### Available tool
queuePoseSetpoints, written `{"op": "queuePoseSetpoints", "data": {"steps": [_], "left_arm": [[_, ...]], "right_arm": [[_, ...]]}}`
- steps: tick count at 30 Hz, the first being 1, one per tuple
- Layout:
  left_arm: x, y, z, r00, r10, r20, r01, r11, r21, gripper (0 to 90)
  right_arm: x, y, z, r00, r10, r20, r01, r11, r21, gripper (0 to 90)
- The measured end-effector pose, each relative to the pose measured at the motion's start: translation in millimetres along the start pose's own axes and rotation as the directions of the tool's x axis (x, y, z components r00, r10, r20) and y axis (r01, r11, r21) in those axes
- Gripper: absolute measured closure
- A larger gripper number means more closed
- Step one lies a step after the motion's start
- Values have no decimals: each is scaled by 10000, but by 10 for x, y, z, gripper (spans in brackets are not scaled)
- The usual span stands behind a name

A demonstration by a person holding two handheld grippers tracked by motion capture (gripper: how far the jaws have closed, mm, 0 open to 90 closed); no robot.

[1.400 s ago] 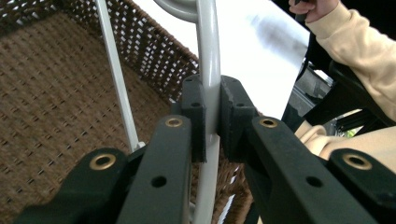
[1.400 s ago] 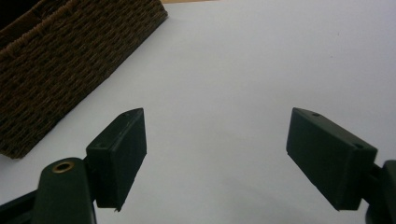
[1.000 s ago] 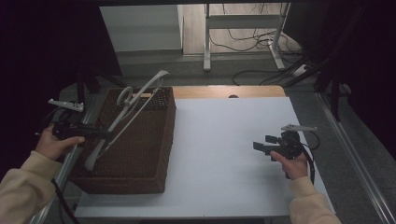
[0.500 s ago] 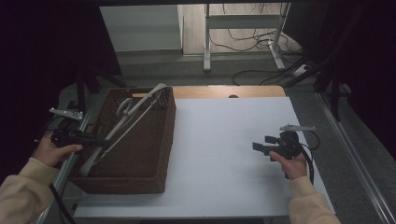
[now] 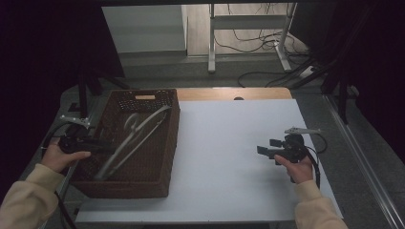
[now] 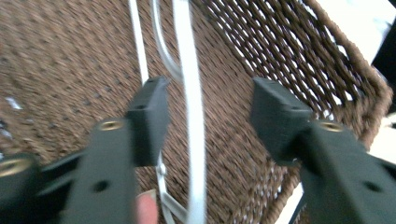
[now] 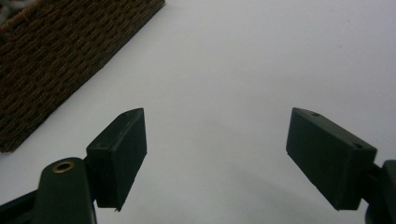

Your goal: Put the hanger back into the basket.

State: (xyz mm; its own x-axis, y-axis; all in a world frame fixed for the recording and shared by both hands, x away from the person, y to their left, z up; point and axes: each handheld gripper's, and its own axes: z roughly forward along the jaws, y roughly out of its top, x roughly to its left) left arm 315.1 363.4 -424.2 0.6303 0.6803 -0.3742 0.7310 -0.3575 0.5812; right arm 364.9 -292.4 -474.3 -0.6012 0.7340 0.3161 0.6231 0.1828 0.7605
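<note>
Two spread jaws of the left gripper [image 6: 205,121] are straddling the white hanger [image 6: 194,116] lying lengthwise in the basket [image 5: 165,157]; the right gripper [image 5: 267,151] is idling wide apart, far off.

No legible text, label, brand, number or sign in any view. You have nothing to read on the wicker basket [image 5: 157,157], the white hanger [image 6: 194,116] inside it, or the white worktop [image 5: 229,143].
</note>
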Motion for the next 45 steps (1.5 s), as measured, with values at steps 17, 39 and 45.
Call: {"op": "queuePoseSetpoints", "data": {"steps": [17,39,45], "left_arm": [[-482,158,55,9885,1085,-1054,-1221,9837,-1317,184],[-915,-9,-56,9283,1316,-3478,-1788,9780,-1071,160],[-1142,4,116,9599,1805,-2146,-2136,9665,-1426,149]], "right_arm": [[5,2,-41,10000,8,3,-8,10000,-64,200],[36,37,-76,9999,-123,-94,120,9993,-352,199],[63,32,-84,9997,-192,-121,187,9991,-371,199]]}}
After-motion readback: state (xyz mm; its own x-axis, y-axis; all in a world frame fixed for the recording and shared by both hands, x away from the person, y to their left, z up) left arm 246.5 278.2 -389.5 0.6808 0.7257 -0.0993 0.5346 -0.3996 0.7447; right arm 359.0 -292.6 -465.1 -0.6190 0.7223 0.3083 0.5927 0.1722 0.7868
